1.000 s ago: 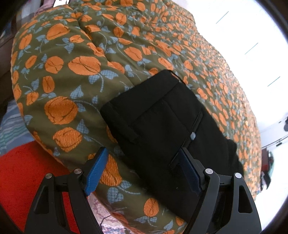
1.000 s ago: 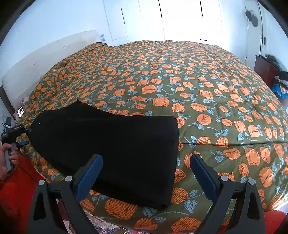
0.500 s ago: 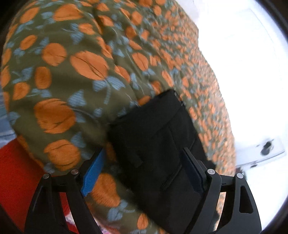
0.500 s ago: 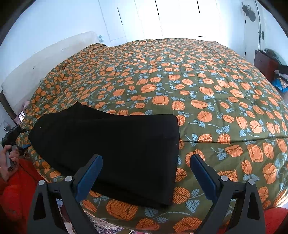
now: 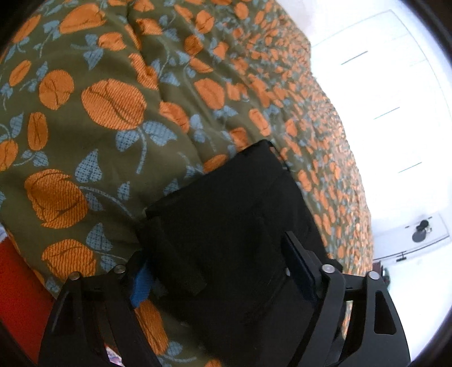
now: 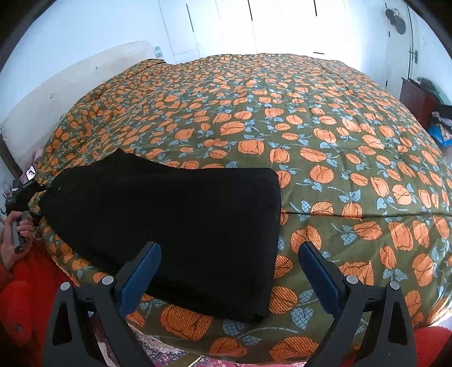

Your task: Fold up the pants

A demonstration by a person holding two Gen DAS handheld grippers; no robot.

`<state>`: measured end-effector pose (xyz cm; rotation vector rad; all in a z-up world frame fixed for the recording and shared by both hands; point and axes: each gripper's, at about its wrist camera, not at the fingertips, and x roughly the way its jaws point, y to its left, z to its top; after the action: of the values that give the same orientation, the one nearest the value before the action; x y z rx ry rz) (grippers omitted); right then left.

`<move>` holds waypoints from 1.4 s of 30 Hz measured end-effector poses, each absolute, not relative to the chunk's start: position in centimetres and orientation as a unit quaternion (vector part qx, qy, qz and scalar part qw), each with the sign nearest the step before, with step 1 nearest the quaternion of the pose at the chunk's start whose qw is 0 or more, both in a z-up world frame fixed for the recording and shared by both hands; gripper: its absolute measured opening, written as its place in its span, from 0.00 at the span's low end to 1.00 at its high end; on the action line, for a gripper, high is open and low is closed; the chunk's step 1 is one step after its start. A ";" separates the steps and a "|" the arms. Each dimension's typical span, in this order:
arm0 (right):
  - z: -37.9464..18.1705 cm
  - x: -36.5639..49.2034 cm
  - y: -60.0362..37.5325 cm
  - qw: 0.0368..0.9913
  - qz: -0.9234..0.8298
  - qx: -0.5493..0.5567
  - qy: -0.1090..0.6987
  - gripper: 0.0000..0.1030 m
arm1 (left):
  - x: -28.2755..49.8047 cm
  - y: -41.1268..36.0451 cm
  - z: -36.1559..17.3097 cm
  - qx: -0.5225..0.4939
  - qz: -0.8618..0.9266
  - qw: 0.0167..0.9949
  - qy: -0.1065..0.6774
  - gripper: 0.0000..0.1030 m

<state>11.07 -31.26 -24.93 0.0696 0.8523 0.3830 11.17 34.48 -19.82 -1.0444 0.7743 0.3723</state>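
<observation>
Left hand-held gripper (image 5: 223, 271) spread astride black pants (image 5: 240, 225), floral bedspread (image 5: 113, 113)

Pants (image 6: 169, 225): on bed cover (image 6: 310, 141), near front edge, left of middle. Left gripper (image 5: 223, 271): at left end of pants, fingers either side of that end. Right gripper (image 6: 228, 271): before front edge of cover, over right end of pants. Cabinet (image 6: 415, 101): right of bed. Doors (image 6: 254, 25): behind bed.
</observation>
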 end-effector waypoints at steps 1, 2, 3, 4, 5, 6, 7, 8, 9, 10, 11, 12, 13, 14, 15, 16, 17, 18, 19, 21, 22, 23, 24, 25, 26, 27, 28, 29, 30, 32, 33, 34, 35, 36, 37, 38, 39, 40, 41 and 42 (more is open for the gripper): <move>-25.0 11.1 -31.2 0.892 0.184 0.034 0.412 0.94 | 11.3 34.6 -20.1 -0.483 0.174 0.778 0.362 0.71; -25.1 11.2 -31.2 0.891 0.184 0.033 0.414 0.94 | 11.3 34.7 -20.2 -0.481 0.177 0.778 0.364 0.71; -25.1 11.2 -31.2 0.890 0.184 0.032 0.415 0.94 | 11.4 34.6 -20.1 -0.478 0.178 0.779 0.364 0.69; -25.1 11.2 -31.1 0.890 0.184 0.030 0.416 0.94 | 11.4 34.5 -20.0 -0.475 0.180 0.781 0.363 0.67; -25.1 11.2 -31.0 0.890 0.185 0.029 0.416 0.94 | 11.4 34.5 -19.9 -0.472 0.181 0.783 0.363 0.65; -25.1 11.1 -31.0 0.890 0.185 0.028 0.416 0.94 | 11.3 34.5 -19.8 -0.470 0.181 0.785 0.361 0.59; -25.2 11.1 -30.9 0.890 0.185 0.026 0.416 0.94 | 11.3 34.5 -19.7 -0.468 0.182 0.786 0.360 0.54; -25.2 11.1 -30.9 0.889 0.186 0.025 0.417 0.94 | 11.3 34.7 -19.8 -0.468 0.183 0.786 0.360 0.53; -25.3 11.1 -30.9 0.889 0.186 0.024 0.418 0.94 | 11.3 34.8 -20.1 -0.469 0.184 0.784 0.363 0.53; -25.3 11.1 -30.9 0.888 0.185 0.025 0.420 0.94 | 11.4 35.0 -20.3 -0.470 0.186 0.782 0.365 0.52; -25.4 11.2 -30.9 0.888 0.185 0.025 0.420 0.94 | 11.6 35.0 -20.5 -0.466 0.190 0.782 0.367 0.53; -25.4 11.2 -30.9 0.888 0.185 0.026 0.420 0.94 | 11.7 34.9 -20.5 -0.460 0.194 0.783 0.371 0.55; -25.3 11.2 -30.9 0.888 0.185 0.027 0.420 0.94 | 12.0 34.7 -20.5 -0.450 0.198 0.785 0.376 0.55; -25.3 11.2 -30.9 0.889 0.185 0.027 0.419 0.94 | 12.3 34.4 -20.3 -0.441 0.203 0.788 0.379 0.55; -25.2 11.1 -31.0 0.889 0.185 0.028 0.418 0.94 | 12.2 34.2 -20.1 -0.434 0.205 0.790 0.381 0.52; -25.2 11.1 -31.0 0.890 0.184 0.029 0.417 0.94 | 12.2 34.1 -19.7 -0.425 0.210 0.793 0.382 0.40; -25.1 11.1 -31.0 0.890 0.184 0.030 0.416 0.94 | 12.1 33.9 -19.1 -0.413 0.220 0.797 0.383 0.32; -25.1 11.1 -31.1 0.890 0.184 0.031 0.416 0.94 | 11.9 33.8 -18.5 -0.407 0.218 0.801 0.382 0.24; -25.1 11.0 -31.2 0.891 0.183 0.033 0.415 0.94 | 11.8 33.6 -18.0 -0.405 0.213 0.805 0.379 0.21; -25.0 11.0 -31.6 0.892 0.181 0.039 0.413 0.94 | 11.4 33.1 -16.5 -0.388 0.215 0.813 0.377 0.20; -25.0 11.0 -31.7 0.892 0.180 0.043 0.412 0.94 | 11.2 32.7 -15.6 -0.382 0.216 0.817 0.375 0.20; -25.0 11.0 -31.9 0.892 0.179 0.047 0.412 0.94 | 11.0 32.2 -14.7 -0.374 0.216 0.822 0.370 0.19; -25.0 11.1 -32.0 0.892 0.178 0.052 0.413 0.94 | 10.9 31.6 -13.5 -0.361 0.213 0.831 0.366 0.19; -25.0 11.2 -32.2 0.892 0.177 0.056 0.412 0.94 | 10.8 30.6 -12.1 -0.340 0.208 0.843 0.362 0.19; -25.0 11.2 -32.4 0.892 0.177 0.062 0.411 0.94 | 10.8 29.2 -10.5 -0.313 0.199 0.856 0.359 0.19; -24.9 11.2 -32.7 0.892 0.177 0.072 0.410 0.94 | 10.9 27.3 -8.7 -0.279 0.184 0.873 0.354 0.19; -24.9 11.3 -33.0 0.892 0.178 0.080 0.408 0.94 | 11.1 25.2 -7.0 -0.245 0.166 0.888 0.351 0.19; -24.9 11.4 -33.2 0.892 0.178 0.085 0.408 0.94 | 11.3 23.4 -5.7 -0.217 0.148 0.899 0.349 0.19; -24.9 11.4 -33.4 0.891 0.178 0.092 0.407 0.94 | 11.5 21.5 -4.5 -0.193 0.129 0.909 0.347 0.19; -24.9 11.7 -33.9 0.890 0.177 0.106 0.406 0.94 | 12.4 16.2 -2.5 -0.135 0.077 0.926 0.345 0.19; -24.9 11.8 -34.2 0.890 0.176 0.112 0.405 0.94 | 12.8 13.1 -1.9 -0.104 0.047 0.931 0.347 0.19; -24.8 11.9 -34.5 0.890 0.174 0.121 0.404 0.94 | 13.1 10.8 -1.8 -0.083 0.023 0.933 0.350 0.19; -24.8 11.9 -34.7 0.890 0.172 0.125 0.403 0.94 | 13.4 8.0 -2.0 -0.061 -0.007 0.932 0.357 0.19; -24.7 11.9 -35.0 0.890 0.170 0.131 0.401 0.94 | 13.8 5.3 -2.6 -0.041 -0.035 0.929 0.367 0.19; -24.7 11.9 -35.3 0.891 0.168 0.137 0.399 0.94 | 14.2 3.3 -3.4 -0.027 -0.055 0.924 0.377 0.20; -24.6 11.8 -35.5 0.892 0.167 0.141 0.396 0.94 | 14.7 0.8 -4.7 -0.007 -0.077 0.916 0.393 0.22; -24.5 11.8 -35.9 0.893 0.164 0.146 0.393 0.94 | 15.4 -1.2 -6.2 0.011 -0.093 0.907 0.411 0.27; -24.4 11.7 -36.3 0.894 0.161 0.152 0.391 0.94 | 15.9 -3.2 -7.9 0.029 -0.109 0.894 0.434 0.36; -24.4 11.7 -36.5 0.894 0.159 0.154 0.390 0.94 | 16.5 -4.7 -9.7 0.040 -0.126 0.877 0.461 0.39; -24.4 11.6 -36.8 0.895 0.154 0.159 0.387 0.94 | 16.7 -5.8 -11.0 0.045 -0.138 0.864 0.483 0.39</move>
<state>11.60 -36.84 -24.41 0.3299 0.8034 0.3201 16.72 -5.81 -10.99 0.0939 1.0126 -0.2888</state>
